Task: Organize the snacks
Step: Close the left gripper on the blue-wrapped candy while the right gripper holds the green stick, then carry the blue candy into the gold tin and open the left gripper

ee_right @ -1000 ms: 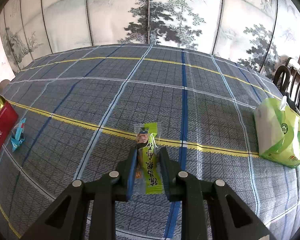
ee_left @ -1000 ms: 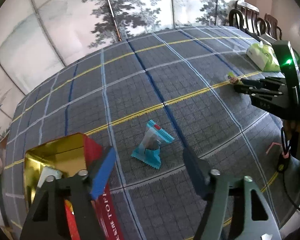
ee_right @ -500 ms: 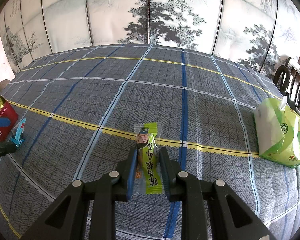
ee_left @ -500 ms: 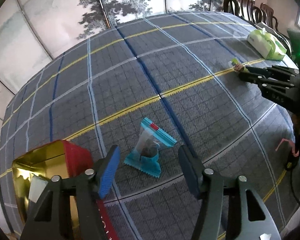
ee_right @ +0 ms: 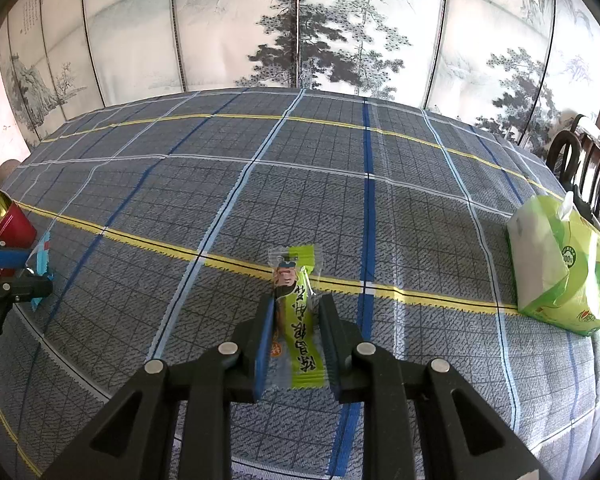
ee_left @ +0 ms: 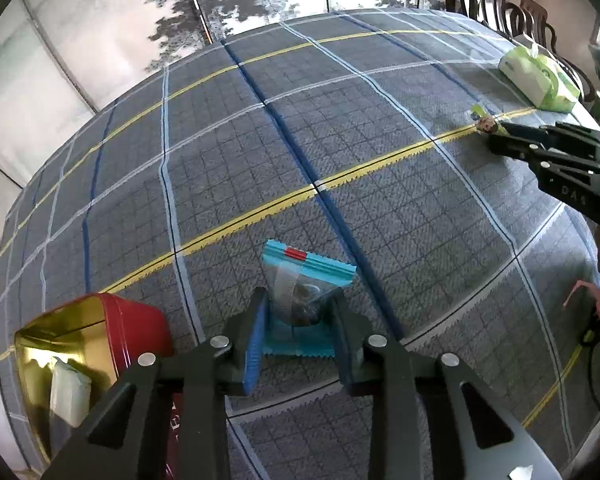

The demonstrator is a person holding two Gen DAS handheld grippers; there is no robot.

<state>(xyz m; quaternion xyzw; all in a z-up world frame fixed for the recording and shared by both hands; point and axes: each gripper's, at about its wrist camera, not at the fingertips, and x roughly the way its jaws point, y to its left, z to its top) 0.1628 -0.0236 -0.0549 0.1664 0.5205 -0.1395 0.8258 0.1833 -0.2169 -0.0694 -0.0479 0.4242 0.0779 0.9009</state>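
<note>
A blue snack packet (ee_left: 300,280) with a clear window lies on the plaid tablecloth (ee_left: 340,140). My left gripper (ee_left: 298,308) straddles it and its jaws are closing, with both pads against the packet's sides. To its left stands an open red tin (ee_left: 140,320) with a gold inside, holding a white packet (ee_left: 70,392). My right gripper (ee_right: 296,308) is shut on a green snack stick (ee_right: 300,320) that rests on the cloth. In the left wrist view the right gripper (ee_left: 496,136) sits at the far right, with the green snack stick's tip (ee_left: 482,118) poking out.
A green and white tissue pack (ee_right: 560,268) lies at the table's right side, with dark wooden chairs (ee_right: 580,164) behind it. A painted folding screen (ee_right: 300,32) stands along the far edge. A pink cord (ee_left: 584,292) hangs near the right hand.
My left gripper came down over the blue packet and its jaws narrowed from wide apart to touching the packet. The right gripper and the green snack stick have not moved.
</note>
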